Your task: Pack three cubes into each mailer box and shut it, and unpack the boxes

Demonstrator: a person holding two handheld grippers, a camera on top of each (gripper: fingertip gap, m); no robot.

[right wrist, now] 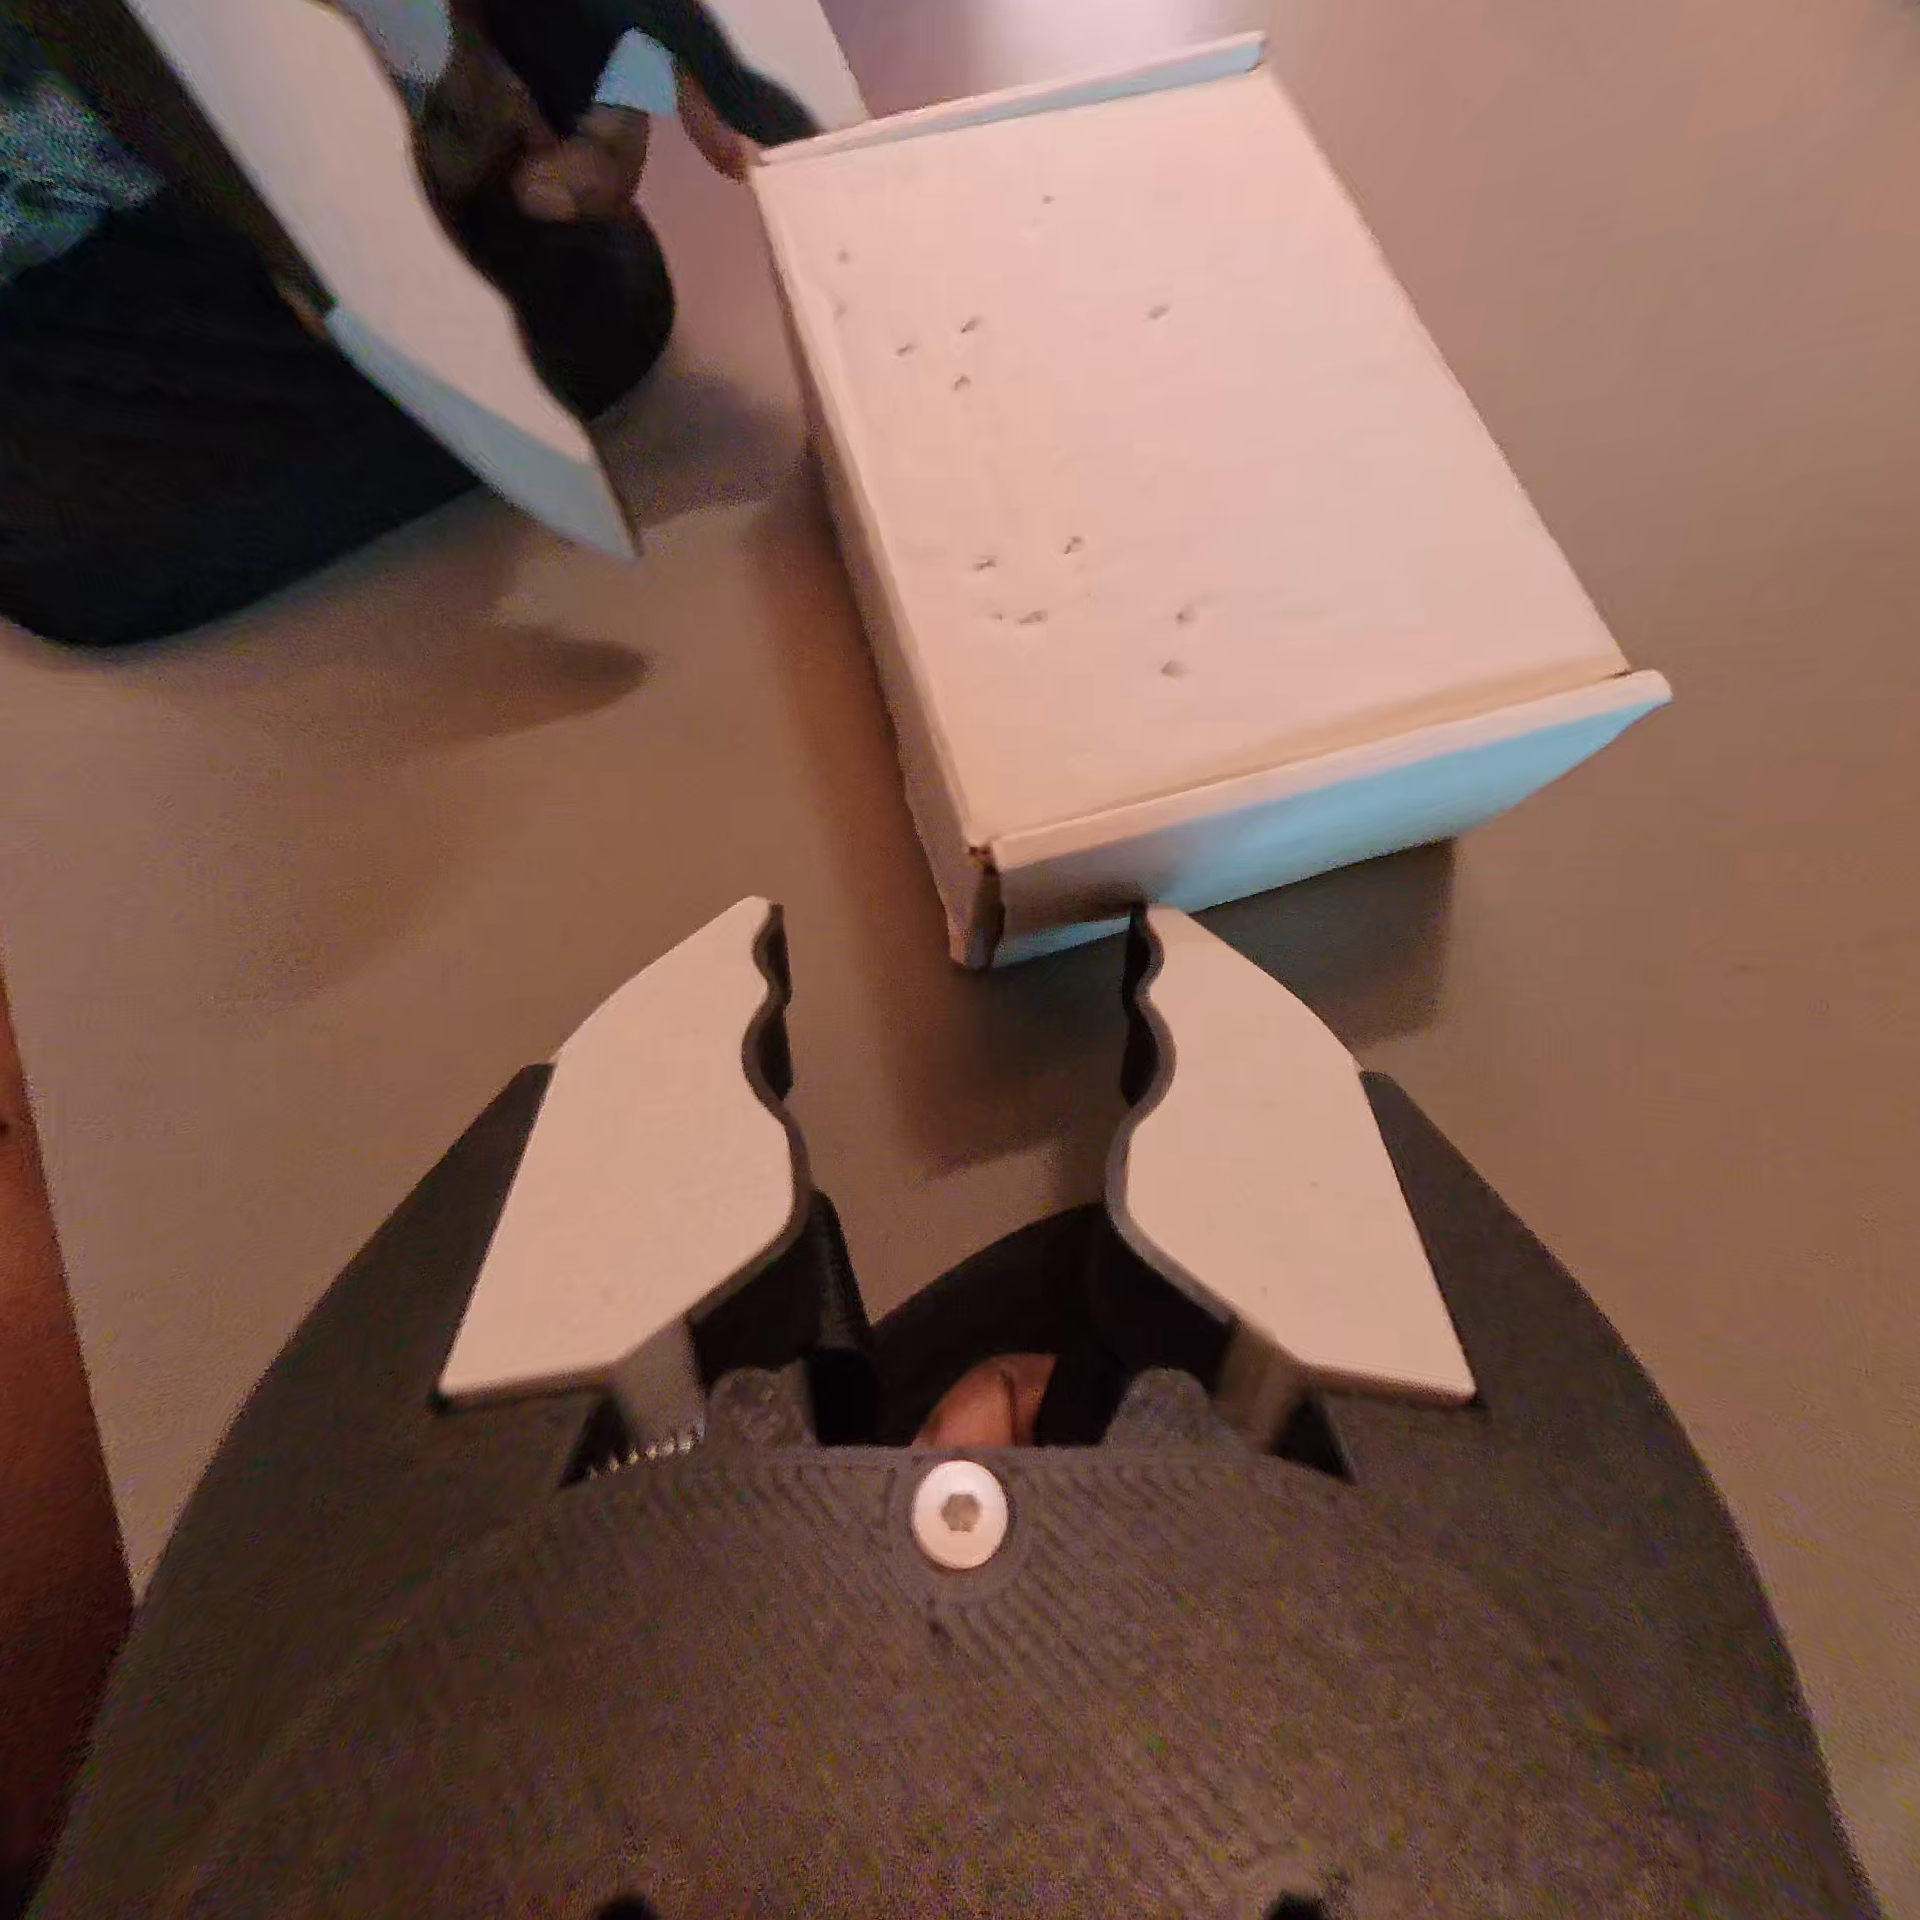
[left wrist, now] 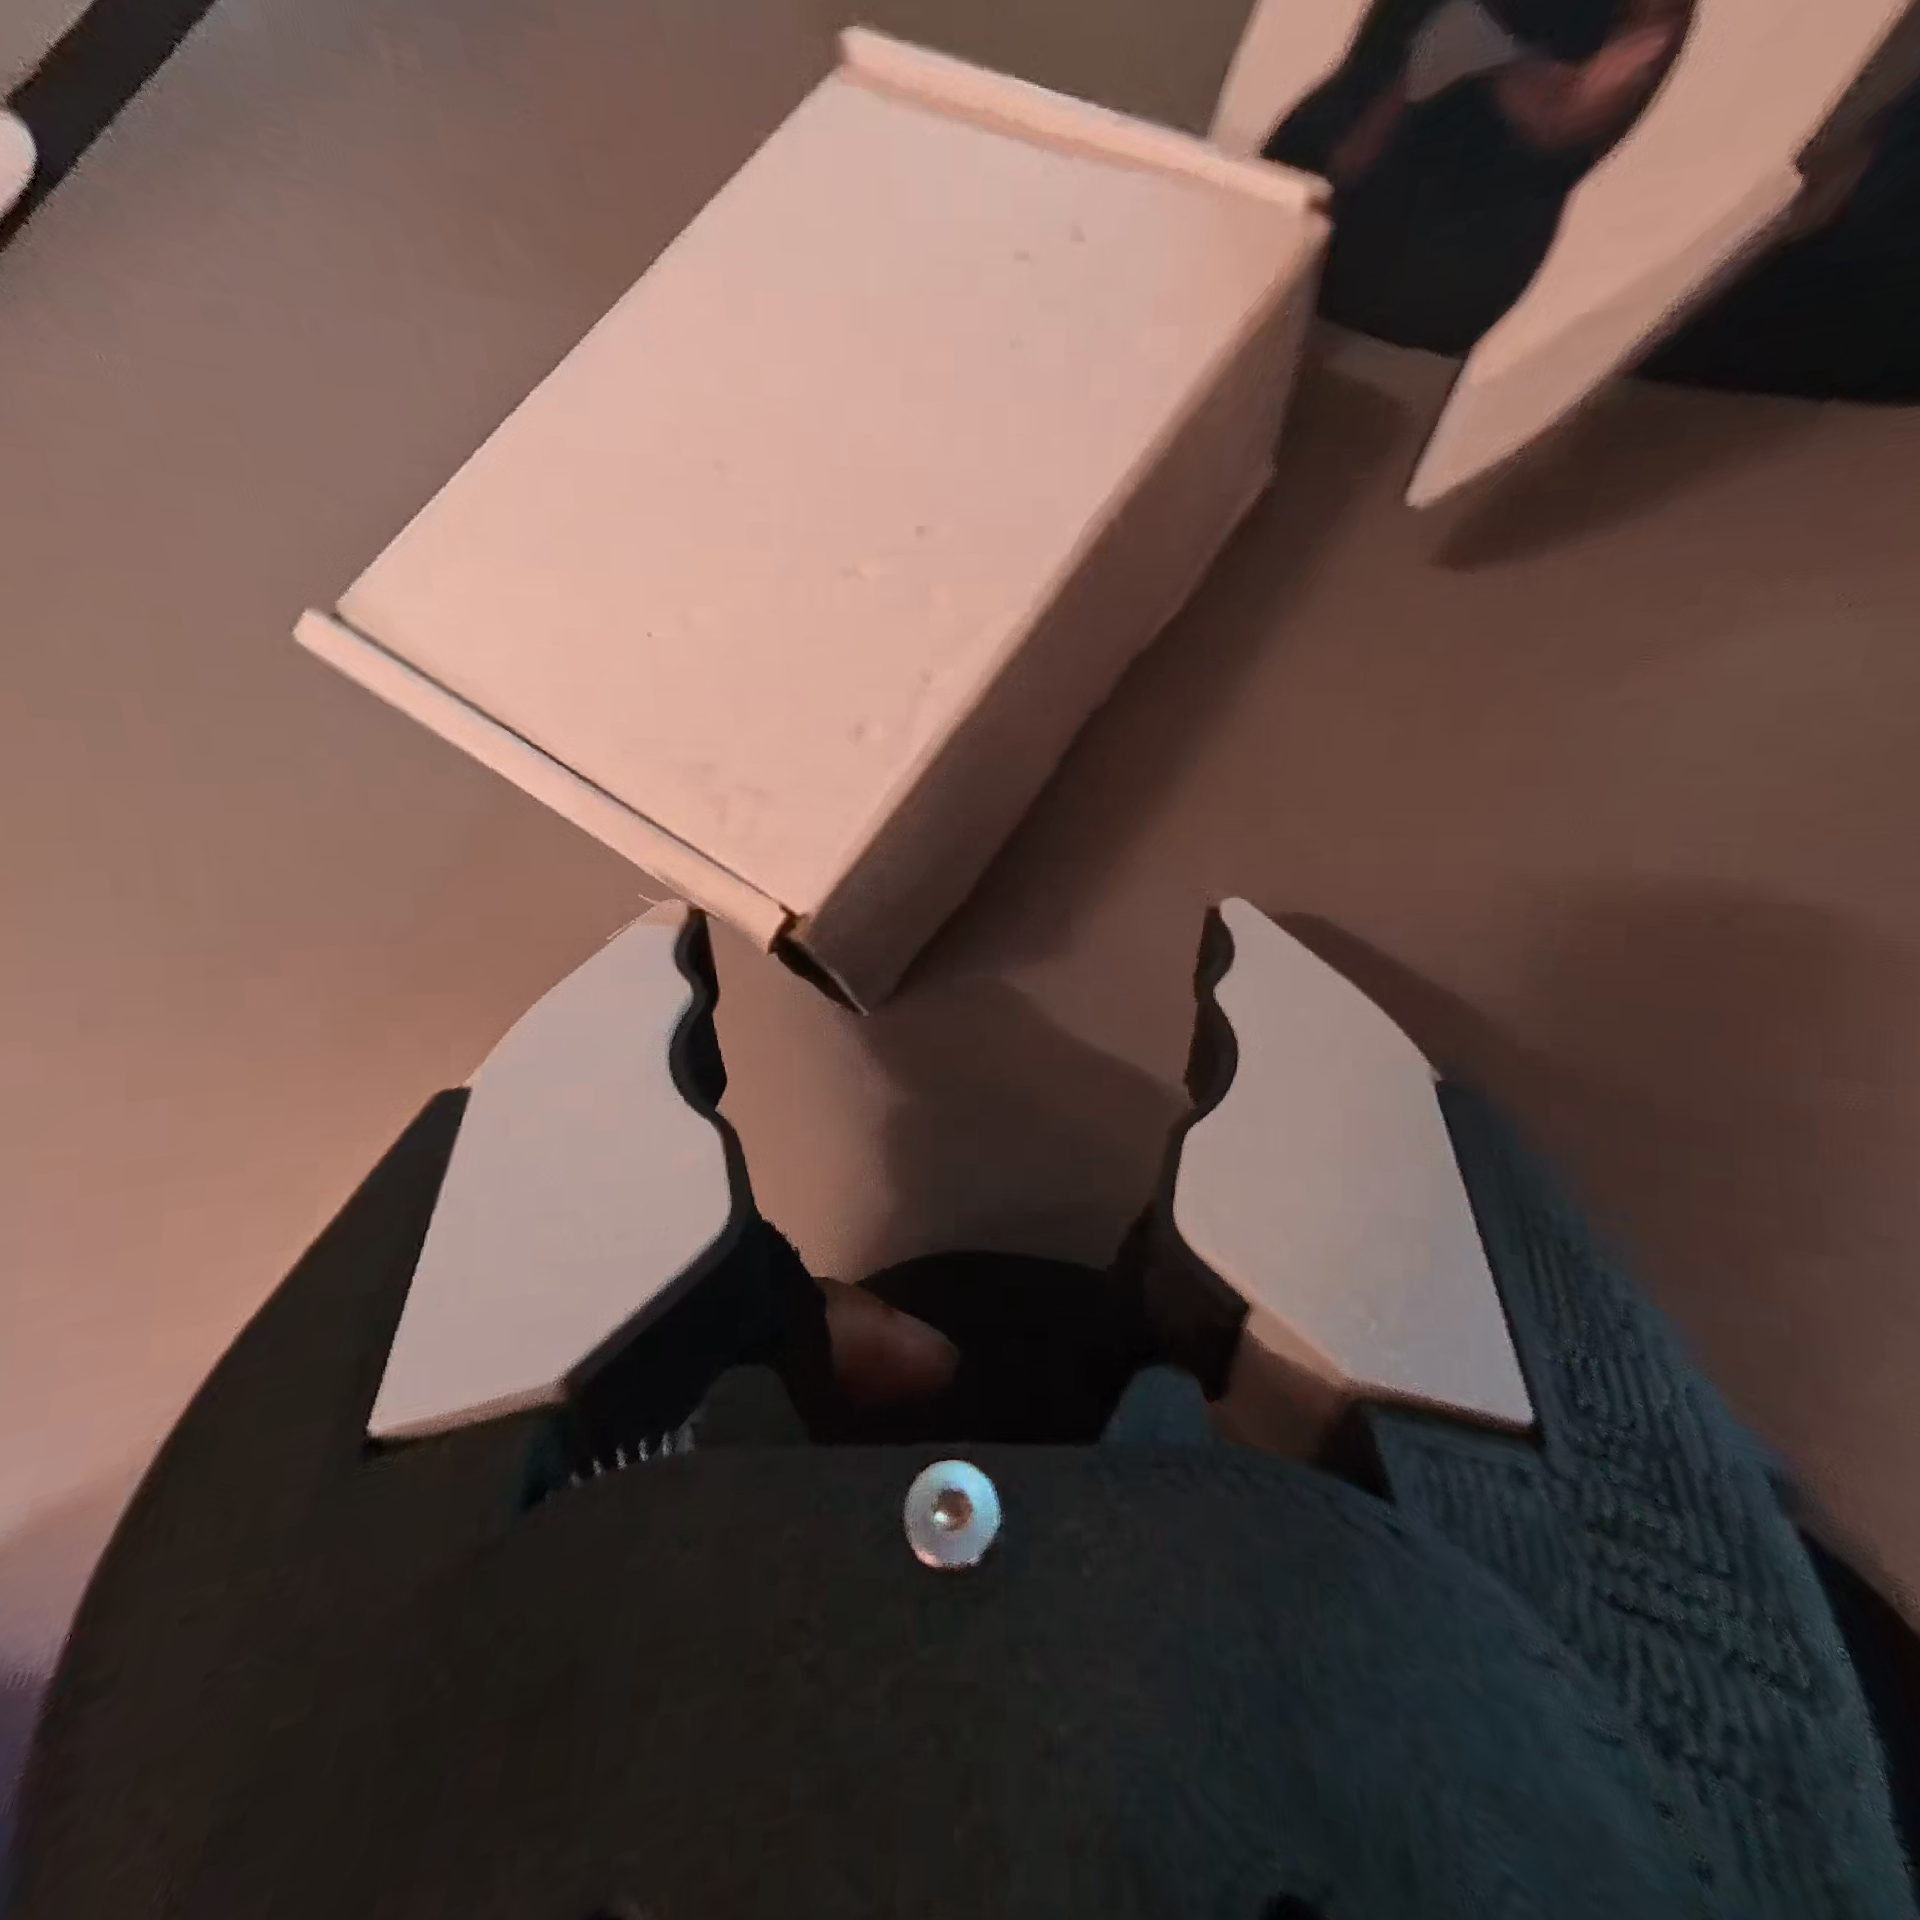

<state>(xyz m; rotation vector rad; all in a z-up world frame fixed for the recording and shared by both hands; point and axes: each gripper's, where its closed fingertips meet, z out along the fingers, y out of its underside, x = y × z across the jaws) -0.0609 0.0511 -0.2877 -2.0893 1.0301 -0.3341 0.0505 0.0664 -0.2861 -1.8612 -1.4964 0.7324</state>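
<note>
A white cardboard mailer box (left wrist: pixel 842 520) lies shut on the tan table, lid down, with small dents on top. It also shows in the right wrist view (right wrist: pixel 1164 499). My left gripper (left wrist: pixel 951 920) is open and empty, its tips just short of the box's near corner. My right gripper (right wrist: pixel 951 920) is open and empty, its tips just short of the box's near end. Each gripper shows in the other's view: the right one (left wrist: pixel 1621 208) at top right, the left one (right wrist: pixel 436 260) at top left. No cubes are in view.
The tan table (left wrist: pixel 260 831) spreads around the box on all sides. A dark strip and a white object (left wrist: pixel 16 156) sit at the far left edge of the left wrist view. A brown edge (right wrist: pixel 31 1351) runs down the left side of the right wrist view.
</note>
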